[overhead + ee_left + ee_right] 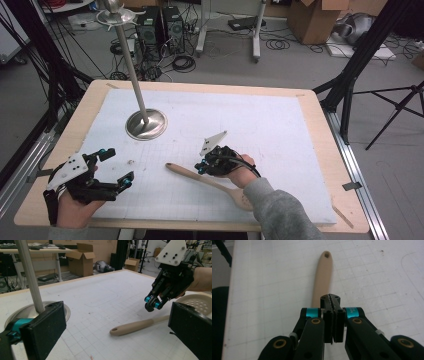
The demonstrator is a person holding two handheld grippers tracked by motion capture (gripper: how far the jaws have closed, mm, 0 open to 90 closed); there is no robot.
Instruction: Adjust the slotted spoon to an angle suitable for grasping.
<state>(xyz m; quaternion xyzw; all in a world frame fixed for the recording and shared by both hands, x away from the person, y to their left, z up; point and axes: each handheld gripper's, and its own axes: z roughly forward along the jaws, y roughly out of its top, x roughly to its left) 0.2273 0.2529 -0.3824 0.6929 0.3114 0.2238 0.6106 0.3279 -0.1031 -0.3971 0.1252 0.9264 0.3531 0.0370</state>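
- White gridded worktop [260, 120] with pale wood edging carries a silver metal stand [145, 123] on a round base — toward its far left.
- Long beige slotted spoon [210, 181] lies near the front edge.
- Right gripper [201, 167] hovers over the spoon's handle, jaws pressed together, holding nothing.
- Left gripper [116, 166] — jaws spread wide, empty — sits at front left.

Slotted spoon [210, 180]: matt tan, wood-like, smooth. Stand [145, 123]: brushed metal, pole and dished base with soft sheen. Mat [260, 125]: matt white, faint grid, scuffed. Table rim [311, 107]: pale wood. Gripper jaws: matt black plastic.
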